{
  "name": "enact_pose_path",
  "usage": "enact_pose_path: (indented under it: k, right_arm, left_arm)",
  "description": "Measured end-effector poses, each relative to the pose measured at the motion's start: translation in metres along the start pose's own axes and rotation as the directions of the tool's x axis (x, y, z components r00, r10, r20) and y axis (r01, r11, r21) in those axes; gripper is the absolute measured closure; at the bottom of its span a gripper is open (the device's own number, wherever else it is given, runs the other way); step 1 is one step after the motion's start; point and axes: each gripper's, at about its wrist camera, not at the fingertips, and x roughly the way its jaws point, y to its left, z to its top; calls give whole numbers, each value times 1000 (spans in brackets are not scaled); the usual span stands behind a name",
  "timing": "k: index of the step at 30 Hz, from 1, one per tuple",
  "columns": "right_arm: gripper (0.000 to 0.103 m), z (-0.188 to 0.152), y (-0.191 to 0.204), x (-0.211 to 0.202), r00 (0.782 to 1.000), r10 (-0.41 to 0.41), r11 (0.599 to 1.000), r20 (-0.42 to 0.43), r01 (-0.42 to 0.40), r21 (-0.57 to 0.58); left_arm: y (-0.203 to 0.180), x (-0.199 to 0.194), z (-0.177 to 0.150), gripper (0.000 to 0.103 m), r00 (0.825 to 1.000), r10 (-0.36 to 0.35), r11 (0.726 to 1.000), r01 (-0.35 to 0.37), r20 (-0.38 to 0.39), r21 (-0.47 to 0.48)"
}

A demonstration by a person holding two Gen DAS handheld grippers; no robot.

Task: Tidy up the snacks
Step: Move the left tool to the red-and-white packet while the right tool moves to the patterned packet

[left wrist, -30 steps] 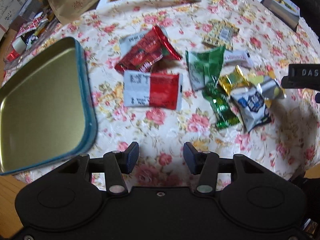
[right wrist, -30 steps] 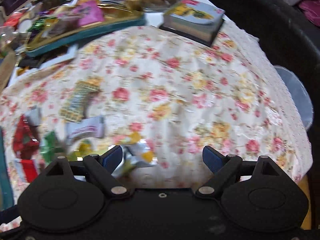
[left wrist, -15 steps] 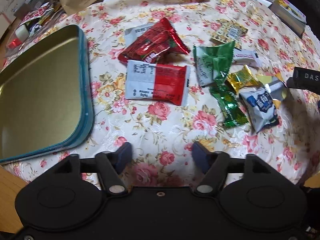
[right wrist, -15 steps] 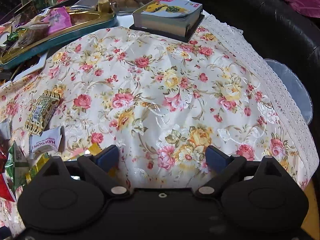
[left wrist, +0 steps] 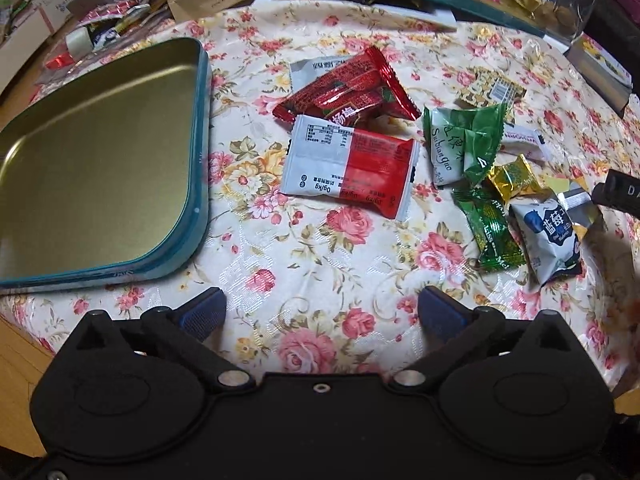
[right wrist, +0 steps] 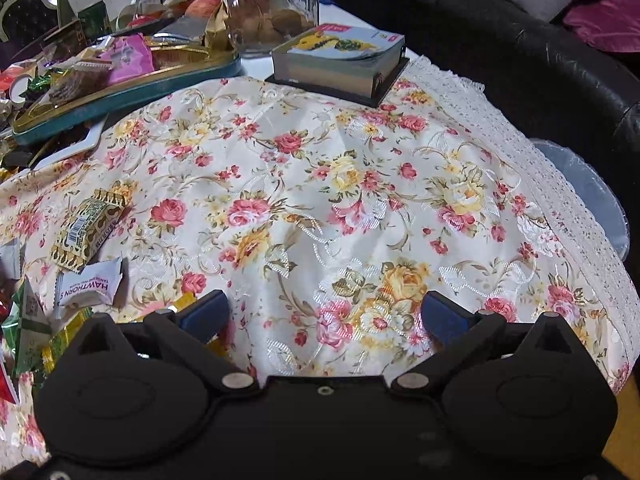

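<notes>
Several snack packets lie on the floral tablecloth (left wrist: 320, 240): a red and white packet (left wrist: 352, 168), a red packet (left wrist: 348, 92) behind it, a green and white packet (left wrist: 464, 140), a dark green candy (left wrist: 490, 232), a gold candy (left wrist: 516, 176), and a blue and white packet (left wrist: 548, 236). An empty teal tin tray (left wrist: 92, 160) sits at the left. My left gripper (left wrist: 320, 312) is open and empty, in front of the red and white packet. My right gripper (right wrist: 326, 314) is open and empty over bare cloth; a Hawthorn candy (right wrist: 90, 286) and a yellow patterned packet (right wrist: 88, 228) lie to its left.
A teal tray full of snacks (right wrist: 120, 80) and a thick book (right wrist: 340, 60) stand at the back. A glass jar (right wrist: 272, 4) is behind them. A black sofa (right wrist: 520, 60) borders the table's right edge. Boxes and clutter (left wrist: 100, 8) sit behind the empty tin.
My left gripper has opened wider and moved a little closer to the packets. My right gripper swung right, away from the snack pile, to bare cloth.
</notes>
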Motion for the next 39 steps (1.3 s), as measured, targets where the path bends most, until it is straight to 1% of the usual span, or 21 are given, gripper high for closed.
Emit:
enact_pose_path:
  k: [3,6,7,10,13,15,19,22,25,33,37,39]
  right_arm:
    - [0,-9,1,-2,998,-7,1000,61,7,3]
    - [0,-12,2,-4,996,-12,1000,92,11,5]
    - [0,-12,2,-4,995,-12,1000,98,12,6]
    - [0,-12,4,-2,994,-16,1000,105,14,11]
    - [0,-12,6,-1,994,-20,1000,110,19,9]
    - [0,-12,4,-3,993,-8,1000,114,9,-4]
    - [0,-13,2,-3,993,18,999,117,-14,-32]
    - [0,-16,0,-4,991,36,998,126,-30,-50]
    - [0,-16,-1,-5,991,49,997,121,-42,-57]
    - [0,-3,11,-1,993,98,992,64,-92,-86]
    - [0,1,22,1,993,106,991,55,-101,-86]
    - [0,5,28,1,990,135,988,45,-130,-85]
  left_arm:
    - [1,-1,-5,0,999,-4,1000,4,37,0]
    - [1,-2,-8,0,998,-5,1000,4,59,3]
    - [1,-2,-7,0,998,0,1000,0,56,-6]
    - [0,-3,-6,0,999,10,1000,-9,31,-22]
    - [2,-4,-11,0,999,-8,1000,7,41,20]
    - [2,-5,-13,0,999,-14,999,12,49,37]
    - [-1,-2,-4,0,999,-26,998,24,38,50]
    - [0,1,0,0,998,-25,999,23,54,42]
    - [0,6,9,0,998,-23,999,20,65,39]
    - [-2,17,33,0,997,-18,1000,16,71,26]
    - [-5,19,35,0,993,-12,1000,10,115,16]
    - [-7,20,36,0,990,-7,1000,6,139,8]
